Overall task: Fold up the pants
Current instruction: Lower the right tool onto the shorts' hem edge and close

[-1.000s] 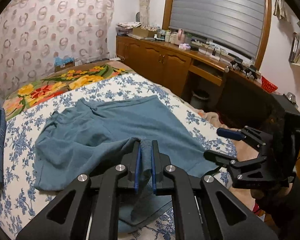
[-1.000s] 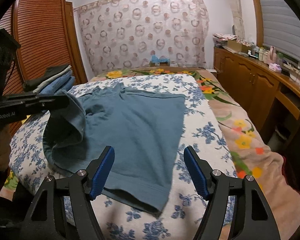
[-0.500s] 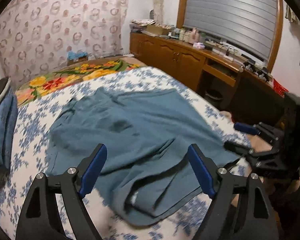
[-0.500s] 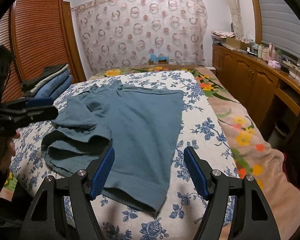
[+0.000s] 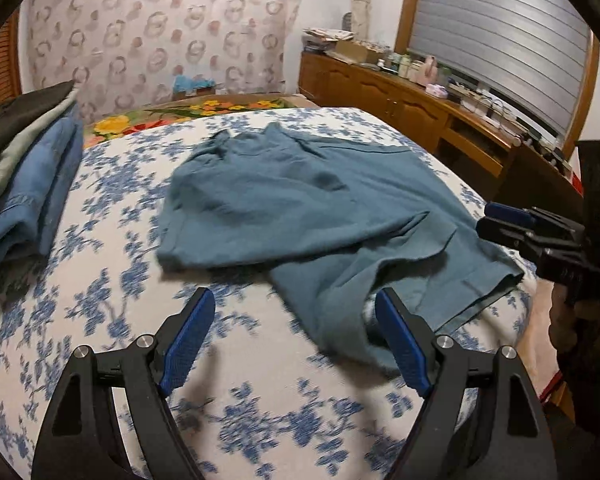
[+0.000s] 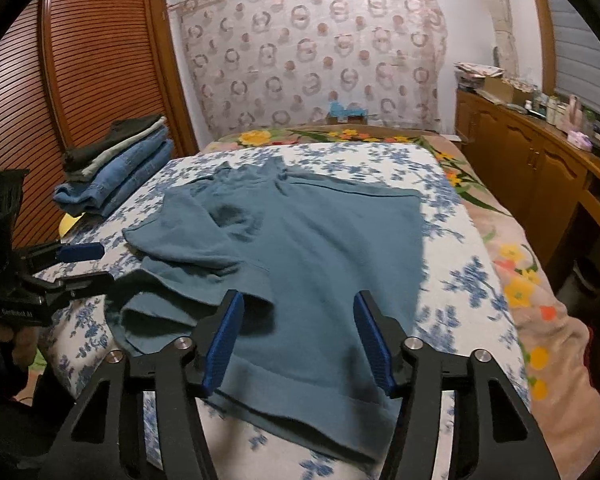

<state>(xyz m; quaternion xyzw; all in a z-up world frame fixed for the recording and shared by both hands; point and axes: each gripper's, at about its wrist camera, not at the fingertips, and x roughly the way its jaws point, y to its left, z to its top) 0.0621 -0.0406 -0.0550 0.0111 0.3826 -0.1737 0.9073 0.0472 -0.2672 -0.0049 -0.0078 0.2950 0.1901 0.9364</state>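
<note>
Teal-blue pants [image 5: 300, 208] lie spread on the blue-flowered bed cover [image 5: 112, 280], one leg folded loosely over the other with a rumpled hem near the bed's edge. They also show in the right wrist view [image 6: 320, 248]. My left gripper [image 5: 296, 340] is open and empty, above the cover just left of the folded hem. My right gripper [image 6: 298, 336] is open and empty, low over the near hem. Each gripper shows in the other's view, the right one [image 5: 512, 220] and the left one [image 6: 80, 264], both open.
A stack of folded jeans and dark clothes [image 6: 116, 168] sits at the bed's left side by a wooden louvred wardrobe [image 6: 80, 80]. A wooden dresser [image 6: 540, 160] with bottles runs along the right wall. A floral blanket [image 6: 520, 280] covers the bed's right side.
One second ago my left gripper was shut on the pant leg. It has let go, opened, and drawn back left. The leg now lies folded on the pants. The right gripper moved lower, closer to the hem.
</note>
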